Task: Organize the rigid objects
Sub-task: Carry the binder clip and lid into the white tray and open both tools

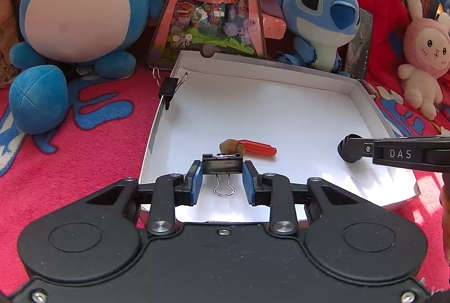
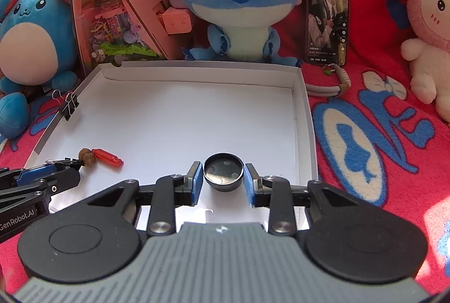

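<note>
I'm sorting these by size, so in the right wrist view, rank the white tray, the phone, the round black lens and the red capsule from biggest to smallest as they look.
1. White tray
2. Phone
3. Round black lens, though it sits nearest the camera, so unsure
4. Red capsule

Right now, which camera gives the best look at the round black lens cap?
The right wrist view. There the lens cap sits front and centre between the right tongs, its shiny inner face visible. The left wrist view shows the cap only edge-on, partly hidden by those tongs, at the far right.
</note>
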Available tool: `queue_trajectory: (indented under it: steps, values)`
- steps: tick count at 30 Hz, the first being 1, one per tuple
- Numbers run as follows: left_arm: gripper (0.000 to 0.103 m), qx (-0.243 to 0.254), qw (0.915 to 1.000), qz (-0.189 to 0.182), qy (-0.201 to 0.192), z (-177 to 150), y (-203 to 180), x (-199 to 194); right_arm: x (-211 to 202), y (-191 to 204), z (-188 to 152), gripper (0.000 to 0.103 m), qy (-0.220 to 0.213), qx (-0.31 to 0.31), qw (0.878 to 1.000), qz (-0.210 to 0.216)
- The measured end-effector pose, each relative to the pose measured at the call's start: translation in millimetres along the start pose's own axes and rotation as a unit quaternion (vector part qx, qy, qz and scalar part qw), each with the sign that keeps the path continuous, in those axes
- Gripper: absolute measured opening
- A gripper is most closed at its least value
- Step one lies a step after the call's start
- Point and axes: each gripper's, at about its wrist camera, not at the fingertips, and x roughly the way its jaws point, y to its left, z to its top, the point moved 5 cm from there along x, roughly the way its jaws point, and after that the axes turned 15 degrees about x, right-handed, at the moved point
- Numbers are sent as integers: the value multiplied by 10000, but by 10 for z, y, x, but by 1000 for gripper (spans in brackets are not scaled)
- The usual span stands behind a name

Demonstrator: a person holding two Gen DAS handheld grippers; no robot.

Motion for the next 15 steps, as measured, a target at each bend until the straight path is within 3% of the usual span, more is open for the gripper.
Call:
queue_trajectory:
  steps: [10,12,15]
  values:
    - [29,12,10000,46,2,-19,-4,38,4,-4,6,37,-31,15,10000,7]
    - [29,11,10000,31,-30,-14,-9,30,6,-1,6,42,-38,8,10000,7]
    - [34,-1,10000,24,-65,-7,-7,4,-2,-5,8,42,-62,42,10000,34]
